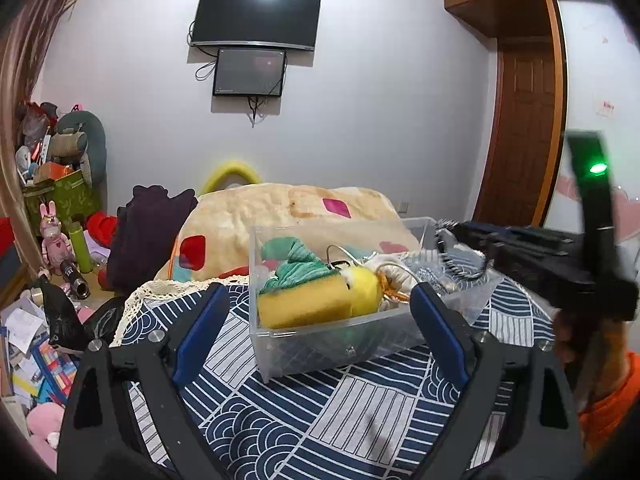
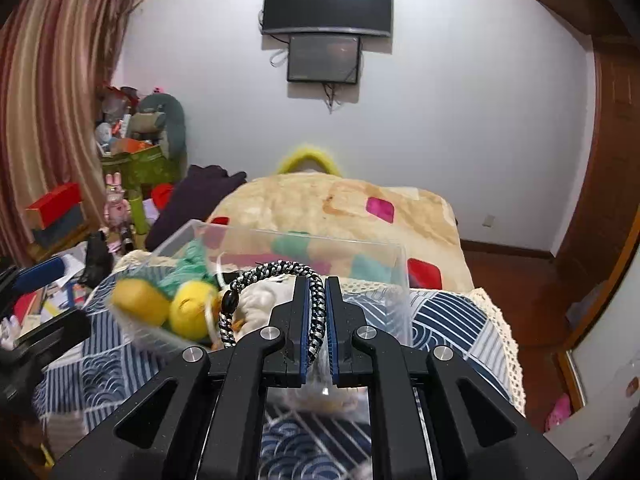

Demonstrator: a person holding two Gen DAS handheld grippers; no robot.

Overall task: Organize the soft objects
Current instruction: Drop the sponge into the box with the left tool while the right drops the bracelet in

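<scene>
Clear glossy plastic bin (image 1: 320,344) holds a porous yellow sponge (image 1: 304,306); the tablecloth (image 1: 320,408) is matt patterned cloth.

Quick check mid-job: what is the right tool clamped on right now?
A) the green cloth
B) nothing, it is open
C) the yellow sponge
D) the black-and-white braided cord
D: in the right wrist view the right tool has its fingers closed on the black-and-white braided cord, while the yellow sponge and green cloth lie in the clear bin.

No readable text anywhere — the pink wall label (image 1: 607,107) is too blurred.
</scene>
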